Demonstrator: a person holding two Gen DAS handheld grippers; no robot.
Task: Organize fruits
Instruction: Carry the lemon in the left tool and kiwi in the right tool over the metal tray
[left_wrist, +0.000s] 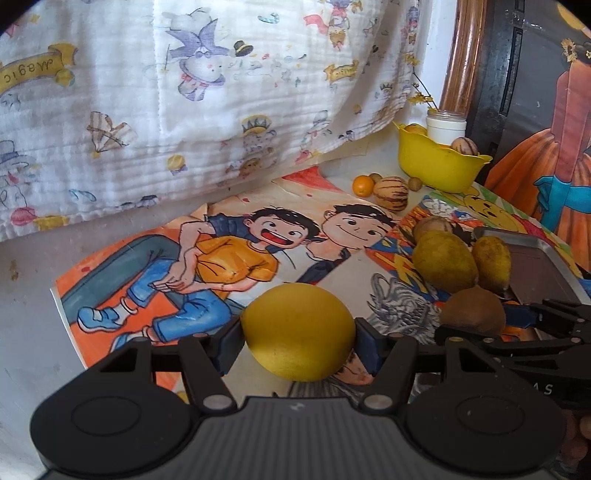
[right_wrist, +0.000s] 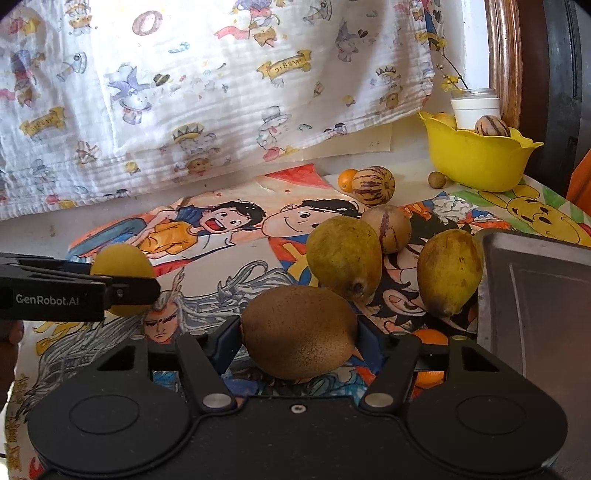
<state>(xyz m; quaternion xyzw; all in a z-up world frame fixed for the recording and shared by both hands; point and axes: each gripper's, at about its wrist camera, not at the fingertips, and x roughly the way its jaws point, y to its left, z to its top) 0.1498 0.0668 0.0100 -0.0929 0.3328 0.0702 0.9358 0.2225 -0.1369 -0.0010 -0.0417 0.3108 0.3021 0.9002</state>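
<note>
Evidently, two fruits are gripped at once: the left claw (left_wrist: 298, 338) is clamped on a round yellow fruit (left_wrist: 298, 332), and the right claw (right_wrist: 299, 334) is clamped on a brown kiwi (right_wrist: 299, 332), each pinched across its widest part, probably so it cannot roll free. Both are held just above the bench (left_wrist: 29, 288), well apart from the yellow bowl (right_wrist: 476, 162), the likely destination, where some fruit already lies.

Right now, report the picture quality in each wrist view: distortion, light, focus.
Left wrist view: fisheye bends the edges, corners black; soft daylight, the yellow fruit sharp, the yellow bowl slightly soft. Right wrist view: same bending; the metal tray shows dull glare, the kiwi sharp.
</note>
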